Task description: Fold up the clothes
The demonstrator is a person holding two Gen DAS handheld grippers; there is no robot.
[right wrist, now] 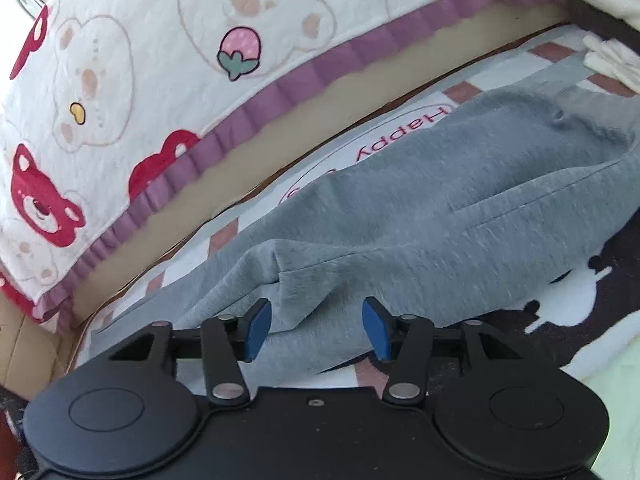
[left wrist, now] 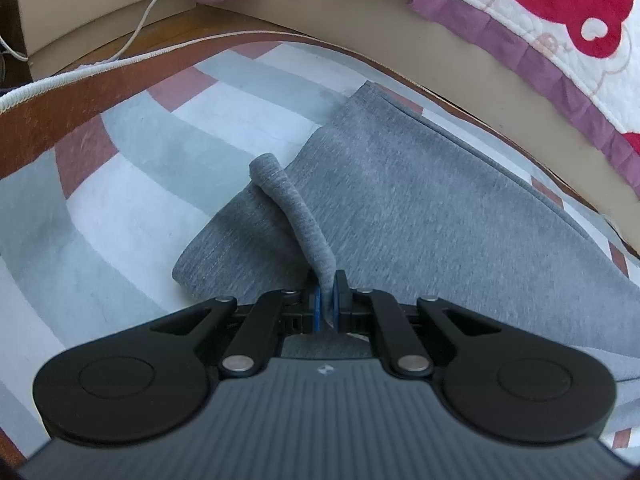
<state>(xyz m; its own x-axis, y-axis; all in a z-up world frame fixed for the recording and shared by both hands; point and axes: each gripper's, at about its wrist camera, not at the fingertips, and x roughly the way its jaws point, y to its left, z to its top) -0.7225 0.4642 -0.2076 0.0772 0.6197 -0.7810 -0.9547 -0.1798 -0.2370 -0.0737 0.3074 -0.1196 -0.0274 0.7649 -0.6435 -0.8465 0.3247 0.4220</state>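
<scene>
A grey knit garment (left wrist: 400,216) lies spread on a striped rug (left wrist: 132,184). My left gripper (left wrist: 329,298) is shut on a rolled edge of the grey garment, which rises as a ridge from the pads toward the cloth's left side. In the right wrist view the same grey garment (right wrist: 420,216) stretches from the lower left to the upper right, with a seam line and a folded corner near the middle. My right gripper (right wrist: 316,328) hangs open just above the garment's near edge, blue pads (right wrist: 256,330) wide apart, nothing between them.
A bed with a white quilt (right wrist: 120,92) printed with red bears and a purple frill runs along the far side of the rug. A white cable (left wrist: 148,12) hangs at the upper left. A dark patterned blanket (right wrist: 580,296) lies at the right, white cloth (right wrist: 612,60) beyond it.
</scene>
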